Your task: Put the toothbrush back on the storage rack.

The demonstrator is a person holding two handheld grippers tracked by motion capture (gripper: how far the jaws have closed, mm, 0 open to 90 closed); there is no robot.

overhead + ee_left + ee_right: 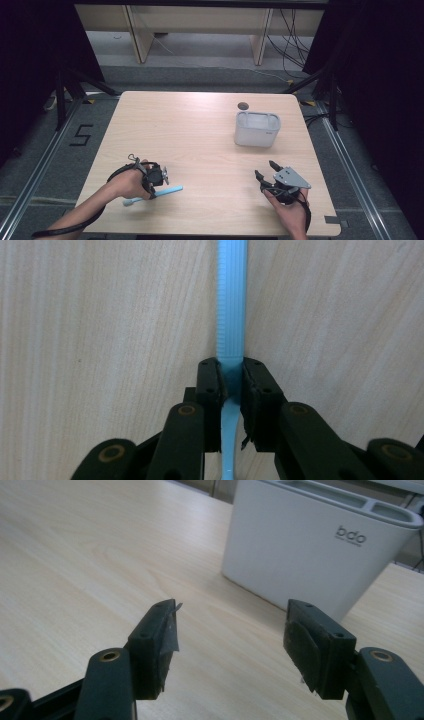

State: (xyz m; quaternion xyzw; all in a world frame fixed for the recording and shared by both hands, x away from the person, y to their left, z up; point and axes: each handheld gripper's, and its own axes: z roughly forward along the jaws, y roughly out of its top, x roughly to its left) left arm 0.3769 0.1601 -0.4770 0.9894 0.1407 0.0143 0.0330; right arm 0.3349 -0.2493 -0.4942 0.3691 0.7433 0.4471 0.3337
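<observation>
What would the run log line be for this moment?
left hand-held gripper: shut on toothbrush, on table | right hand-held gripper: open, empty, facing holder

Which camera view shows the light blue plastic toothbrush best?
The left gripper view: the light blue plastic toothbrush runs up the frame, its ribbed handle clamped between the jaws. The high view shows it small, lying on the table.
</observation>
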